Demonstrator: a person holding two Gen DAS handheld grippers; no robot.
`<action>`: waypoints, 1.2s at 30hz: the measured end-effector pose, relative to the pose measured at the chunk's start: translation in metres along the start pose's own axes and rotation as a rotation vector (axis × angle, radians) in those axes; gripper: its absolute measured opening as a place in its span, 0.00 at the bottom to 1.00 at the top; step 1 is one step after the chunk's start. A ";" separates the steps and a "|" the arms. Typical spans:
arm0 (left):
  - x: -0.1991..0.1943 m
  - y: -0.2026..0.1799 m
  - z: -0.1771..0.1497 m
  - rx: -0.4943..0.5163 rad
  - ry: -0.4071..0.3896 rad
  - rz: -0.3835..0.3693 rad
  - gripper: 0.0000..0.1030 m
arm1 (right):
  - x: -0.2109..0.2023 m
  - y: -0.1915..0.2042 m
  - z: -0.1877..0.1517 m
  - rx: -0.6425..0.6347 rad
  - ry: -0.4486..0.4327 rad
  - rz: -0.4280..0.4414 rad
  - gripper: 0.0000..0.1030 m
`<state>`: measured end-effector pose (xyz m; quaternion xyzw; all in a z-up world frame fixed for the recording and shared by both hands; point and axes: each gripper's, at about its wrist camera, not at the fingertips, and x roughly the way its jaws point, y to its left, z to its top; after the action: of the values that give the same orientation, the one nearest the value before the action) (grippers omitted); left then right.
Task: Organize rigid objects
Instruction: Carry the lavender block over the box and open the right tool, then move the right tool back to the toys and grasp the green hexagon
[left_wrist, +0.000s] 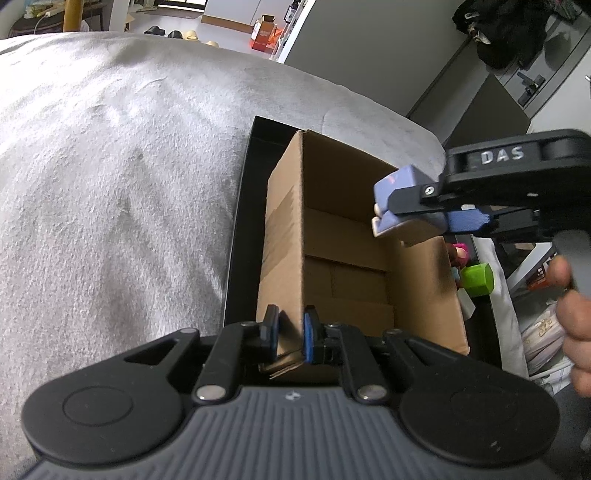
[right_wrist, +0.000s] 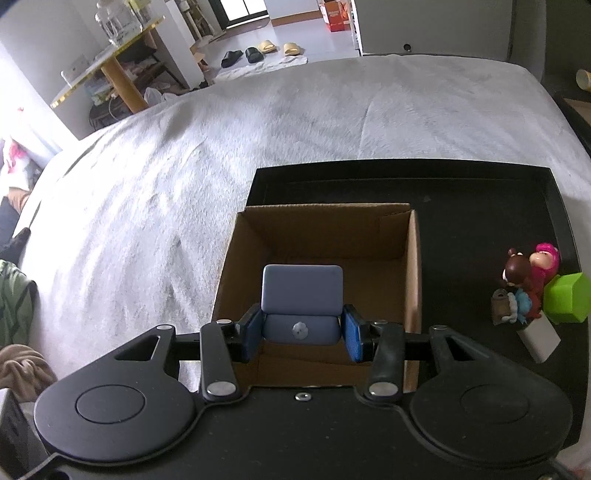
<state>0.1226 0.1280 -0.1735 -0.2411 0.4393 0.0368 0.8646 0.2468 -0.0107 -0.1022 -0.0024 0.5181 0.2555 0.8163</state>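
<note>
Left gripper (left_wrist: 290, 334) pinches near wall of cardboard box (right_wrist: 317, 236). Right gripper (right_wrist: 301, 332) clamps blue case (right_wrist: 301, 288) above box. Green block (right_wrist: 567, 297) right of box.

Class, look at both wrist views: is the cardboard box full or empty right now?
Empty, as far as shown. Both views show only the bare brown floor of the cardboard box; the purple case hangs above it in the right gripper, not yet released.

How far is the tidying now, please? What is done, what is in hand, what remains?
Done: nothing lies in the cardboard box yet. In hand: the left gripper pinches the box wall; the right gripper holds a blue-grey case over it. Left: the figurine, green block and white piece on the black tray.
</note>
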 end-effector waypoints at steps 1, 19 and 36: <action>0.000 0.000 0.000 -0.002 0.000 -0.002 0.12 | 0.002 0.001 0.000 -0.007 0.000 -0.006 0.43; 0.006 0.003 0.000 -0.009 0.019 0.011 0.13 | -0.013 0.013 0.024 -0.087 -0.107 0.015 0.45; 0.004 -0.001 -0.001 0.000 0.021 0.028 0.13 | -0.066 -0.043 -0.001 -0.150 -0.095 -0.011 0.58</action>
<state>0.1249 0.1260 -0.1765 -0.2355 0.4516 0.0465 0.8593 0.2417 -0.0755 -0.0582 -0.0545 0.4583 0.2891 0.8387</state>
